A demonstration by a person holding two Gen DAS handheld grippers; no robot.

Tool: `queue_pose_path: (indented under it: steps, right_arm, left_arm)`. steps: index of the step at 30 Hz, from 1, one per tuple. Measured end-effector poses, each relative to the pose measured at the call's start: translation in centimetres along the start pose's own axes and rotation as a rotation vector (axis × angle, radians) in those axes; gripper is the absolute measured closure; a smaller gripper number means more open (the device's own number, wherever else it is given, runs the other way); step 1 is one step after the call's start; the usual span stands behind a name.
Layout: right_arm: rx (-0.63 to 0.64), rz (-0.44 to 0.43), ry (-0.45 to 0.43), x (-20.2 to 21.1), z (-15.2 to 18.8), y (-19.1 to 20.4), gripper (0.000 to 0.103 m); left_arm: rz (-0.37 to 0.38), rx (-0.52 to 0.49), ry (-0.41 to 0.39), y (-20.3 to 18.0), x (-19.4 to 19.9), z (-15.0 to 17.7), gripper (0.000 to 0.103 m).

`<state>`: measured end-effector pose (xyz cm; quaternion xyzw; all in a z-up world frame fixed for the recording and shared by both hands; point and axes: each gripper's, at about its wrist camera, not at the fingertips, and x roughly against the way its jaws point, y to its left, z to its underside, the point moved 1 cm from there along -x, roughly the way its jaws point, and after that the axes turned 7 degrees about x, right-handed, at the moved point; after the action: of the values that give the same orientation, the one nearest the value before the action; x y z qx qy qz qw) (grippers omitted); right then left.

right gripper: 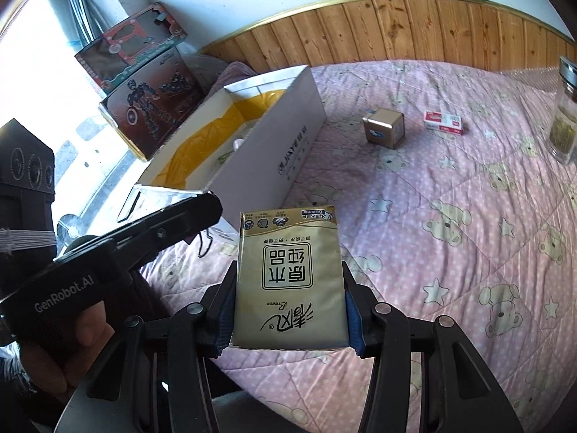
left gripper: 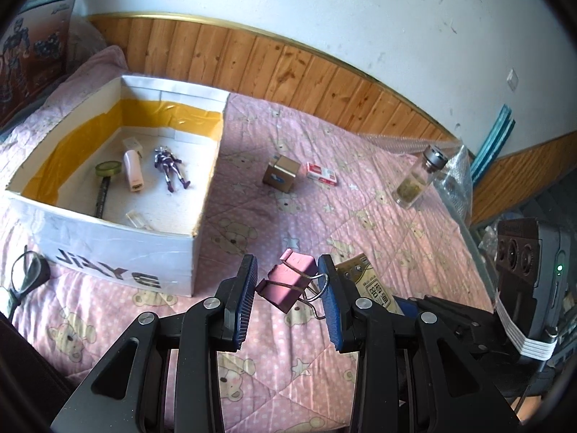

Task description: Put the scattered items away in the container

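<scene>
Tissue pack [left gripper: 364, 281] mostly hidden behind the left gripper's [left gripper: 288, 299] right finger in the left wrist view; only a corner with print visible. Binder clip [left gripper: 288, 279] wire handle partly masked by the same finger; contact with either pad not determinable. Glass jar [right gripper: 564, 108] cut off by the right edge of the right wrist view. Interior of the cardboard box [right gripper: 288, 133] largely concealed by its near wall there; contents reduced to indistinct pale shapes. Small clear item [left gripper: 139, 219] at the box's near wall too small to identify. Print on the red-and-white box [left gripper: 322, 174] illegible. Dark looped object [left gripper: 27, 276] left of the box unidentifiable.
</scene>
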<state>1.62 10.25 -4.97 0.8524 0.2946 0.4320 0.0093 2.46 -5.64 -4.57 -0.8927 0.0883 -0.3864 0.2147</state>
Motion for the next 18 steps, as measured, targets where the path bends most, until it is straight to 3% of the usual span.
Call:
queue_pose_path:
  steps: [18]
  right_arm:
    - [0.121,-0.039,-0.039,0.8,-4.4,5.6,0.052]
  left_arm:
    - [0.004,0.121,-0.106,4.7,4.7,-3.7,0.068]
